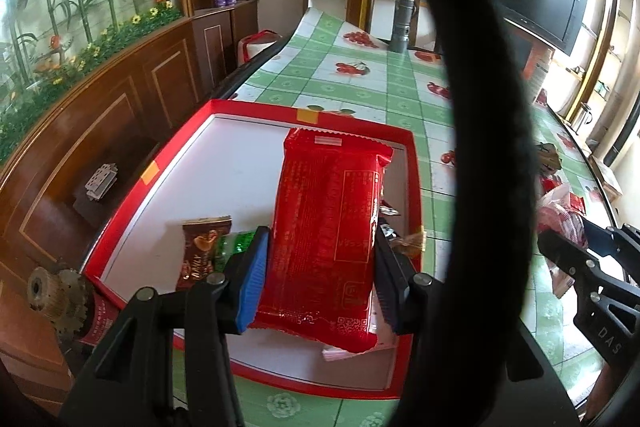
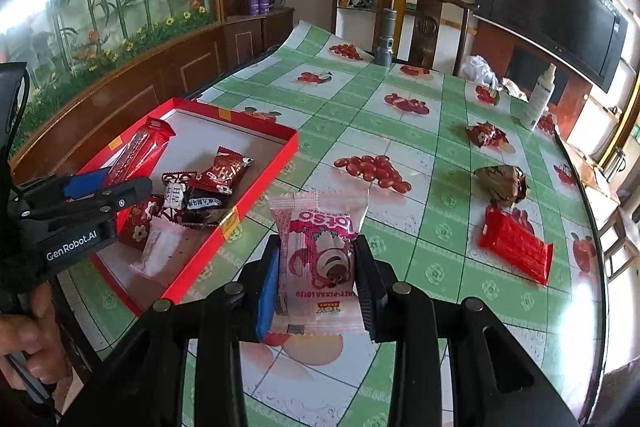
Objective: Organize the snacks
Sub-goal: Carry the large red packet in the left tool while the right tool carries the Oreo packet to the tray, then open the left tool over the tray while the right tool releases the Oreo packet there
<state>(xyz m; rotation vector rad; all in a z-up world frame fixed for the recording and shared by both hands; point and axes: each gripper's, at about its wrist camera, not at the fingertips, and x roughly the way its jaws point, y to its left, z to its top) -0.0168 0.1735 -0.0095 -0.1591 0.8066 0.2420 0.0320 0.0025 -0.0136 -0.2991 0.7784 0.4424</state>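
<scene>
Checked tablecloth (image 2: 400, 147) carries 1 red tray (image 1: 412, 195); left gripper (image 1: 320, 267) clamps a red packet (image 1: 328, 219) over it, while only the right view shows right gripper (image 2: 316, 263) clasping a pink Lotso pouch (image 2: 320, 251).

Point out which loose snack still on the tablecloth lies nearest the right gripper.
The long red wrapped bar, lying flat to the right of the right gripper. The brown wrapper and the crumpled red one sit farther up the table.

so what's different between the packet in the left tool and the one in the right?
The left tool holds a long, opaque red snack packet; the right tool holds a shorter pink-and-white Lotso packet printed with a cartoon bear. The red snack packet is over the red tray; the Lotso packet is over the tablecloth, outside the tray. Both are sealed and gripped across their width.
</scene>
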